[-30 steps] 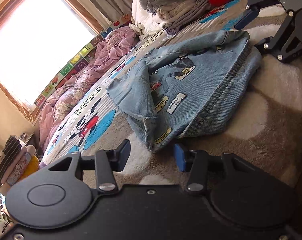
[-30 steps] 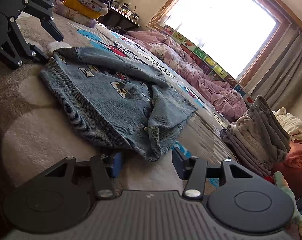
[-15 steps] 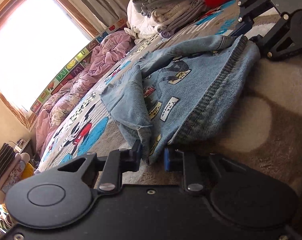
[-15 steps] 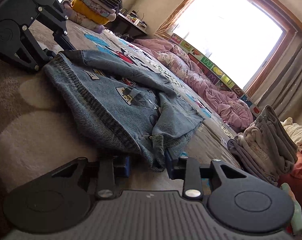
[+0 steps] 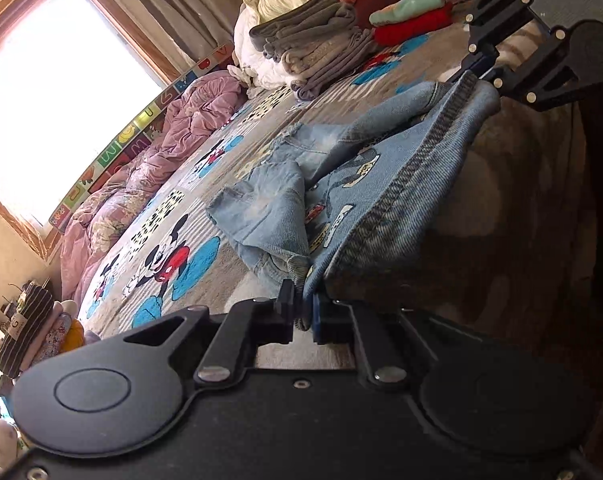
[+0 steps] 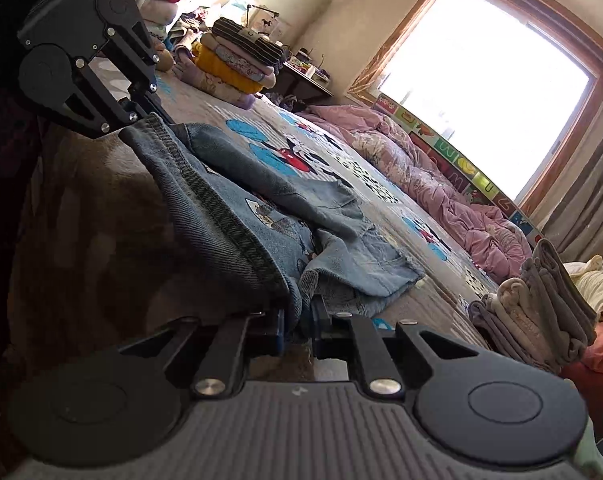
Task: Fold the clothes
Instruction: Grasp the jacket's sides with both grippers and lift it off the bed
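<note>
Sunlit bedroom, big window (image 6: 481, 92) at the far side, a cartoon-mouse bedspread (image 5: 169, 264) across the bed. Denim jacket (image 5: 381, 184) in the middle of that bedspread, partly folded, hem edge raised off the surface at both near corners. Left gripper (image 5: 303, 314) with jaws just closed, pinched on the left hem corner, denim bunched between the pads. Right gripper (image 6: 297, 326) likewise just closed, clamped on the other hem corner with a thicker wad of cloth between the jaws. Stack of folded grey clothes (image 5: 313, 52) well apart, toward the pillows; crumpled pink quilt (image 6: 421, 184) along the window side.

Likely the step in hand: carrying the hem over toward the collar for a fold in half. Best done with both corners level and the hem taut between them, raised only enough to clear the loose sleeve (image 5: 261, 216) on top. Worth watching: the sleeve dragging or bunching under the fold, and one corner slipping from the thinner left pinch.
</note>
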A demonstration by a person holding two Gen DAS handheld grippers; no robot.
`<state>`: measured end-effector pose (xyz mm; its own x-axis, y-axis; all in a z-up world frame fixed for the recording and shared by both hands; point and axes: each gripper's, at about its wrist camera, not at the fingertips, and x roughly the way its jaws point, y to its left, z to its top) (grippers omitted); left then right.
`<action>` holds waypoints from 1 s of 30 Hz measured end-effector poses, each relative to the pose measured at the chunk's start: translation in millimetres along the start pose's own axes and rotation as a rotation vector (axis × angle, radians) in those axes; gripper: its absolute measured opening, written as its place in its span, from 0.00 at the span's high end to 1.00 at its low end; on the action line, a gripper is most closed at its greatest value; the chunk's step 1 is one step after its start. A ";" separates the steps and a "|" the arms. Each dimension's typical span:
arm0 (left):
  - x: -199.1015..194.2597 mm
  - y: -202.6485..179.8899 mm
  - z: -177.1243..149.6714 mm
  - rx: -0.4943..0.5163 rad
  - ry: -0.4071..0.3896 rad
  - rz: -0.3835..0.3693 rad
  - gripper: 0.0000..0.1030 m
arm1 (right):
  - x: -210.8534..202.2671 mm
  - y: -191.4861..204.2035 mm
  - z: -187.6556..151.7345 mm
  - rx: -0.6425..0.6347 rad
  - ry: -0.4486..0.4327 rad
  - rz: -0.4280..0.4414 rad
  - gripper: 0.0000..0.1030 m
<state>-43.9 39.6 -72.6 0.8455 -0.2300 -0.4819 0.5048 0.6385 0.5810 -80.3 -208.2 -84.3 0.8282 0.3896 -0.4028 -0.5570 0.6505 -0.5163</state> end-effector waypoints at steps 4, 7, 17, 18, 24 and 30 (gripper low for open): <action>-23.8 17.5 8.4 -0.076 -0.059 -0.083 0.95 | -35.2 -4.0 7.1 0.026 -0.052 0.016 0.87; -21.9 43.0 14.2 -0.218 -0.119 -0.123 0.95 | -43.3 -23.0 14.8 0.122 -0.091 0.022 0.86; 44.4 128.2 43.5 -0.654 -0.283 -0.261 0.95 | 9.1 -129.3 27.4 0.549 -0.225 0.076 0.86; 55.3 135.7 45.1 -0.696 -0.290 -0.272 0.95 | 18.9 -138.7 27.3 0.577 -0.233 0.073 0.86; 124.5 177.5 47.8 -0.913 -0.317 -0.347 0.95 | 83.9 -187.3 16.7 0.751 -0.265 0.086 0.87; 189.9 209.7 30.7 -1.092 -0.321 -0.391 0.95 | 166.9 -226.0 -2.3 0.928 -0.256 0.150 0.87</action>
<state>227.8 107.3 -22.2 0.7512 -0.6201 -0.2262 0.4541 0.7343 -0.5046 183.6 -291.7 -36.6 0.8018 0.5688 -0.1831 -0.4791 0.7951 0.3719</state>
